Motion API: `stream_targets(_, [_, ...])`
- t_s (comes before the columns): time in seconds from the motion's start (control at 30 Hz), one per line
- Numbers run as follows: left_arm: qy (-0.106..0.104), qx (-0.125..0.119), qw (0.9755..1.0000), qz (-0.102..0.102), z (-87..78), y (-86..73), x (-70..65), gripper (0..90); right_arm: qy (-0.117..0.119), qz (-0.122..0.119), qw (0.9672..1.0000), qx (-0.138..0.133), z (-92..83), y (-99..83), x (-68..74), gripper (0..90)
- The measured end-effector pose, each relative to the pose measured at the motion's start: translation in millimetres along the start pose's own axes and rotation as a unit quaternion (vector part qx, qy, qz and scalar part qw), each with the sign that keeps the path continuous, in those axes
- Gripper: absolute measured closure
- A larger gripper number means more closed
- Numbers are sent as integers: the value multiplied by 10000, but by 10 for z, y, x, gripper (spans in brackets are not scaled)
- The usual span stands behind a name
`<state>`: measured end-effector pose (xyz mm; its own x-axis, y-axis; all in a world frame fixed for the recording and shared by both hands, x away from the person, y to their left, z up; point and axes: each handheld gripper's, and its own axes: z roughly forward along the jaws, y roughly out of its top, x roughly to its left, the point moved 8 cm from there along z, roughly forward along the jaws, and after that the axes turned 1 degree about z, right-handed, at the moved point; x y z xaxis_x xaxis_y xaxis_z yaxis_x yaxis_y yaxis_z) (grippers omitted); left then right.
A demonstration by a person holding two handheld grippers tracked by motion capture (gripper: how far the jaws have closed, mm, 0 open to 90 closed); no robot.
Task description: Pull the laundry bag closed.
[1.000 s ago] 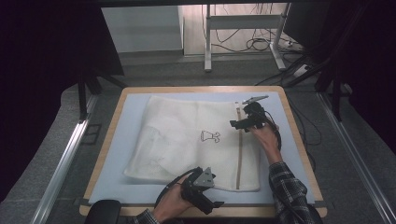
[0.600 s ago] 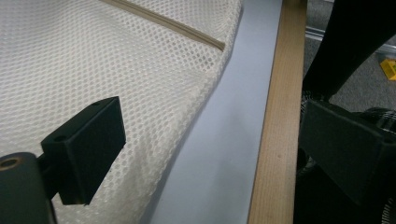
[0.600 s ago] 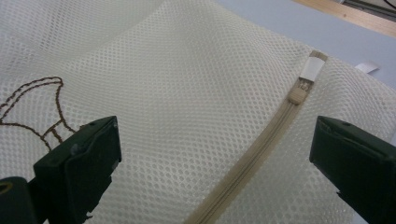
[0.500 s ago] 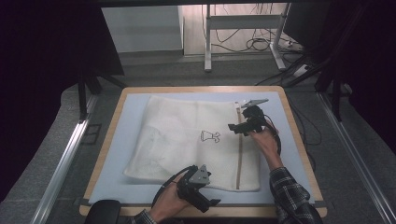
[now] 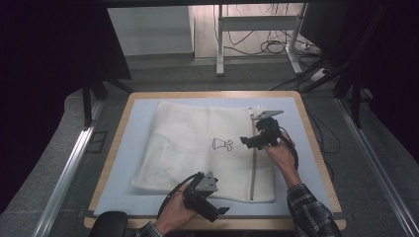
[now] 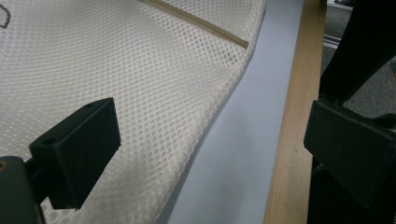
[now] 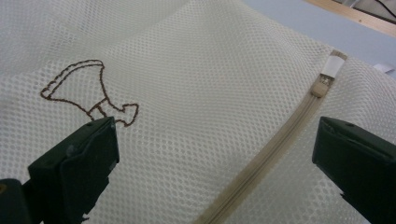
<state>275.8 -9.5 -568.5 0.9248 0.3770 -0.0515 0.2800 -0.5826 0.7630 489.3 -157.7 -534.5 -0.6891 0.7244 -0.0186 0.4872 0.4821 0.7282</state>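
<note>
Mesh laundry bag [image 5: 197, 148] lies flat on the surface [image 5: 123, 148], zipper [image 5: 253, 158] running near-to-far. Right hand-held gripper [image 5: 245, 141] gapes above the zipper; left hand-held gripper [image 5: 221, 211] gapes at its near edge, both empty.

One mesh laundry bag [image 5: 197, 148], centre of board. One zip [image 5: 253, 158] at its 3 o'clock side. One stitched emblem [image 5: 222, 144]. Two grippers: left gripper [image 5: 217, 210] at 6 o'clock, right gripper [image 5: 245, 141] at 3 o'clock.

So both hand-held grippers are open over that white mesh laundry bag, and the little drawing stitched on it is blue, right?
Not quite: the stitched drawing on the mesh laundry bag is brown, as the right gripper view shows. Both the left hand-held gripper and the right hand-held gripper are open.
</note>
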Motion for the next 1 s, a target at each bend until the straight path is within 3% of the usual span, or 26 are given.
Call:
stream_targets(0.13, [134,23,9999,28,-10,-32,29,33,4,-39,10000,15,-22,-26,37,6])
stream_targets(0.2, [205,110,9996,158,-22,-56,48,30,4,-72,10000,17,-39,-44,56,5])
stream_targets(0.8, [477,-77,9986,223,-142,-91,121,0,30,-168,9998,-124,-229,-111,221,0])
stream_targets(1.0, [476,-88,9988,123,-184,-101,143,0,50,-173,9996,-195,-298,-142,271,0])
